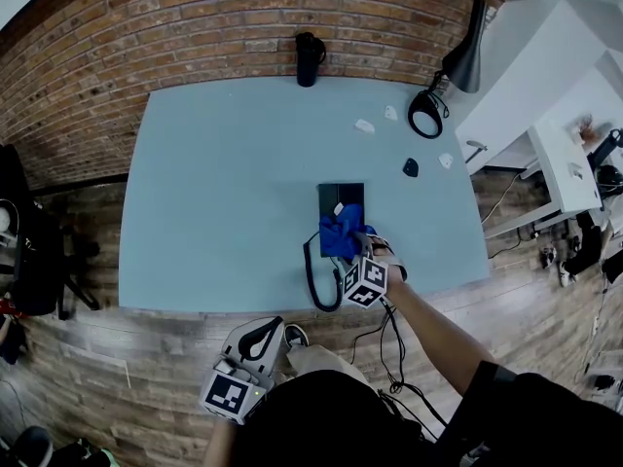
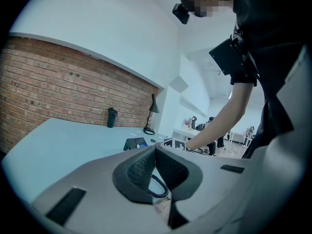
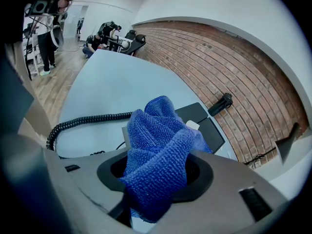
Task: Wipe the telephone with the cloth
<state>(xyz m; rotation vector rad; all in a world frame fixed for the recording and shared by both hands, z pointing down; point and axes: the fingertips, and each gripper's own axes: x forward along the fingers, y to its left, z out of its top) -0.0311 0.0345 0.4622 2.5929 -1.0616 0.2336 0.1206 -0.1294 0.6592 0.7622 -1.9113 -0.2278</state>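
A black telephone (image 1: 341,198) lies near the front edge of the pale blue table (image 1: 224,183). A crumpled blue cloth (image 1: 343,230) covers its near part. My right gripper (image 1: 362,253) is shut on the cloth and holds it down on the telephone (image 3: 207,126); in the right gripper view the cloth (image 3: 158,150) bulges out between the jaws. The black coiled cord (image 1: 313,280) loops to the left, over the table edge. My left gripper (image 1: 261,339) hangs below the table's front edge, away from the telephone, jaws together with nothing between them (image 2: 156,152).
At the back of the table stands a black bottle (image 1: 309,58). A black desk lamp (image 1: 458,66) leans in at the back right, with small white bits (image 1: 364,125) and a small dark object (image 1: 411,167) near it. White shelving (image 1: 555,115) stands to the right.
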